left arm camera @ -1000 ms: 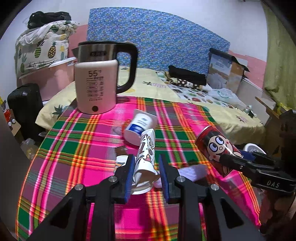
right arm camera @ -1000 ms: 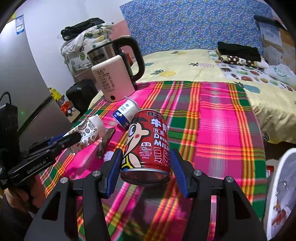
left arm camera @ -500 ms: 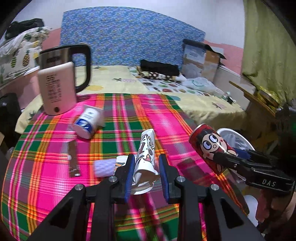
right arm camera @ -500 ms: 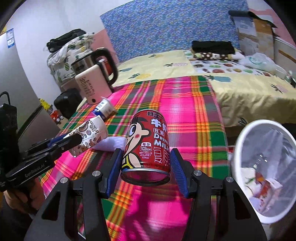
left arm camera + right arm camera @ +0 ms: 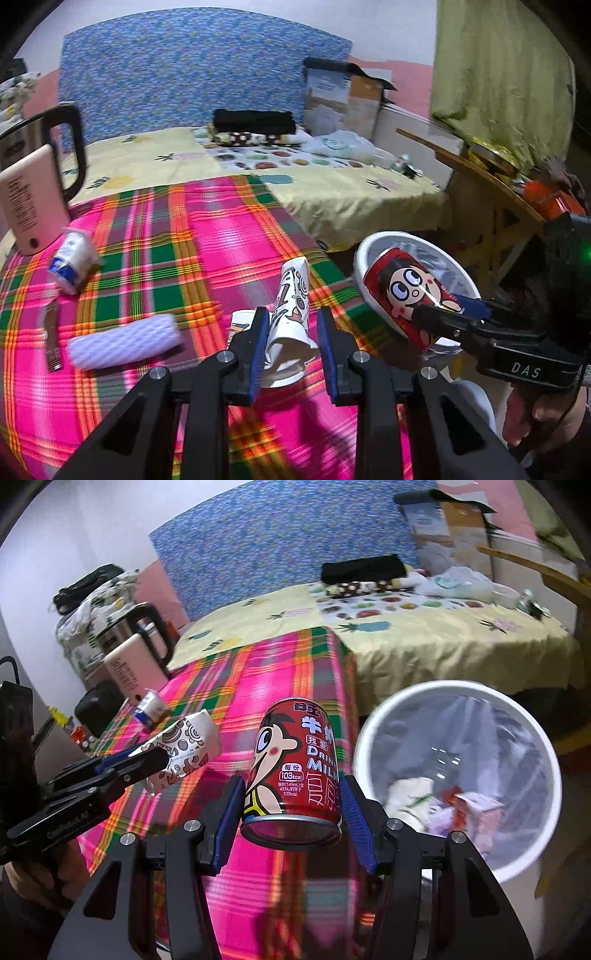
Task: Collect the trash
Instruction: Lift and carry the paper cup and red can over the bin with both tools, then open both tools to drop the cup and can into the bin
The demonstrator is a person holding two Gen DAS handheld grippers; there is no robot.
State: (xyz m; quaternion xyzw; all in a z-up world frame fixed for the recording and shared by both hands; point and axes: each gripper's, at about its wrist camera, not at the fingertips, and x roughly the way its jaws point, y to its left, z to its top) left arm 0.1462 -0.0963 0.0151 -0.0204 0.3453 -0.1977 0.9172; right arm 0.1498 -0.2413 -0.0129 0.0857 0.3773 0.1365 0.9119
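Note:
My left gripper is shut on a crushed white paper cup with cartoon prints, held above the plaid table; the cup also shows in the right wrist view. My right gripper is shut on a red milk can with a cartoon face, held over the table's right edge, next to the white trash bin. In the left wrist view the can is in front of the bin. The bin holds several pieces of trash.
A yogurt cup, a white foam sleeve and a small dark wrapper lie on the plaid tablecloth. A kettle stands at the back left. A bed lies behind, a wooden stand to the right.
Both grippers have swung right with their loads, from over the table's middle toward its right edge. The trash bin has come into full view beside the can.

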